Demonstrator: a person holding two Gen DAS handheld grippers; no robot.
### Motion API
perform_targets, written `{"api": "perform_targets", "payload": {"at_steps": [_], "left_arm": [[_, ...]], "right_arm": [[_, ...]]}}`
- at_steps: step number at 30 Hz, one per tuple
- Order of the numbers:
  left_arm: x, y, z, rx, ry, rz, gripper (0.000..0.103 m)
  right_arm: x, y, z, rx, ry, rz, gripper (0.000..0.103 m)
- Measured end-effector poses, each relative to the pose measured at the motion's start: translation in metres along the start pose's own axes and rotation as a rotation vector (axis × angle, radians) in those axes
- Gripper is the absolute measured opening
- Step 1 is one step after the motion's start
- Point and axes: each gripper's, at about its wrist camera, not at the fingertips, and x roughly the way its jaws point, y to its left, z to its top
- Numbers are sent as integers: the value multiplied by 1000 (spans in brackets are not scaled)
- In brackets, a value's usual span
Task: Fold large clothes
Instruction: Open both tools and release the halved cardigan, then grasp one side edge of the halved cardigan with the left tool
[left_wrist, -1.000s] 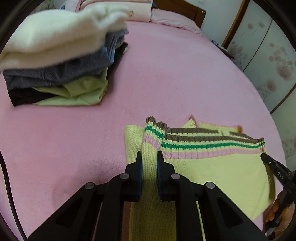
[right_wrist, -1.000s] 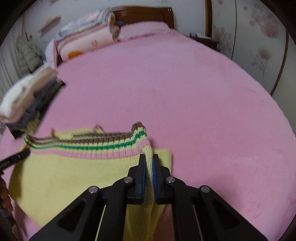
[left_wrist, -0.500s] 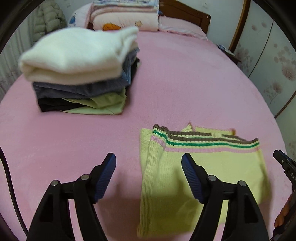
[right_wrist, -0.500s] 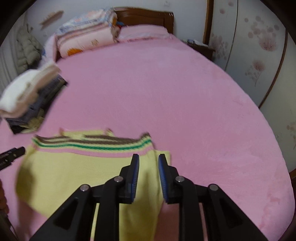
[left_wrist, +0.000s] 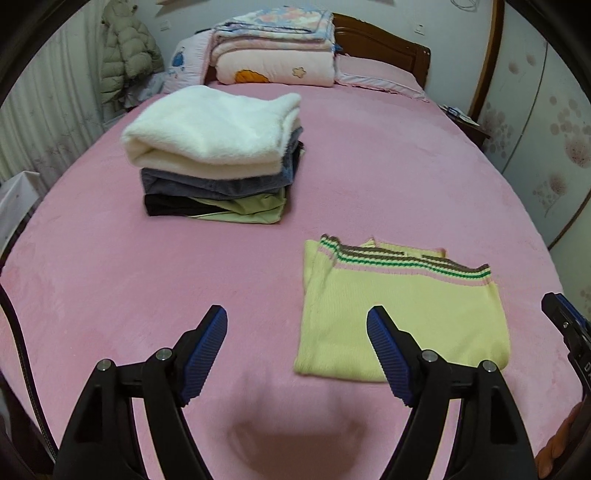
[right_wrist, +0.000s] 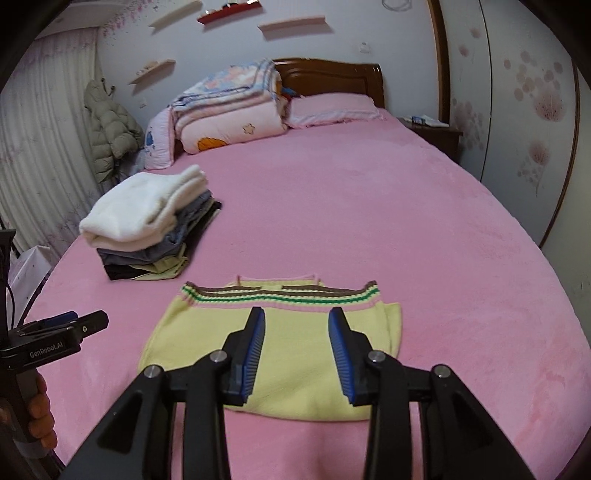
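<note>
On the near part of the pink bed, the folded pale-yellow knit sweater with striped hem lies flat, long axis left-right. The right gripper, spread and empty, hovers directly over it; the left gripper, also spread, sits off its left edge.

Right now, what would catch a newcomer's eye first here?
Probably the yellow sweater with striped hem, folded flat on the pink bed. Left of it stands a stack of folded clothes topped by something white and fluffy. Both tongs, left and right, hang open, holding nothing.
</note>
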Motion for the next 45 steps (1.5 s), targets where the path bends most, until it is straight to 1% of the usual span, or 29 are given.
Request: {"api": "perform_targets", "payload": {"at_steps": [2, 5, 7, 11, 13, 15, 19, 21, 26, 33, 35, 37, 38, 39, 40, 42, 43, 45], "left_arm": [[0, -1, -10, -6, 8, -4, 80], [12, -1, -25, -16, 29, -14, 80], [27, -2, -33, -20, 59, -8, 80], [51, 0, -51, -55, 114, -37, 80], [64, 0, -61, -69, 154, -53, 80], [77, 1, -72, -97, 197, -83, 80], [95, 4, -84, -178, 250, -161, 80], [100, 5, -87, -204, 246, -185, 80], [111, 6, -83, -237, 185, -236, 80], [126, 7, -65, -287, 103, -297, 80], [130, 8, -59, -297, 87, -307, 80], [132, 7, -51, -305, 66, -325, 68], [132, 7, -46, -312, 54, -332, 50], [132, 8, -42, -318, 46, -345, 35], [132, 10, -39, -323, 40, -366, 30], [129, 9, -34, -323, 25, -390, 26], [125, 6, -32, -309, 13, -384, 25], [116, 0, -30, -263, -17, -363, 24]], "right_arm": [[-3, 7, -8, -12, -14, -2, 36], [1, 14, -19, -22, -23, -9, 36], [6, 16, -25, -20, -21, -11, 36], [21, 18, -36, -15, 7, -14, 36], [27, 19, -41, -14, 18, -10, 36], [34, 19, -46, -16, 31, -6, 36], [45, 19, -52, -15, 54, 2, 36], [49, 19, -55, -12, 64, 9, 36], [56, 20, -59, -14, 80, 21, 36], [66, 21, -58, -20, 91, 29, 35], [71, 21, -57, -22, 95, 30, 33], [77, 23, -56, -24, 106, 32, 27], [79, 23, -56, -25, 110, 34, 26], [82, 23, -55, -28, 113, 33, 22], [86, 25, -54, -34, 119, 33, 19], [93, 28, -54, -36, 133, 39, 15], [96, 29, -54, -33, 137, 48, 12], [102, 33, -54, -26, 145, 63, 10]]}}
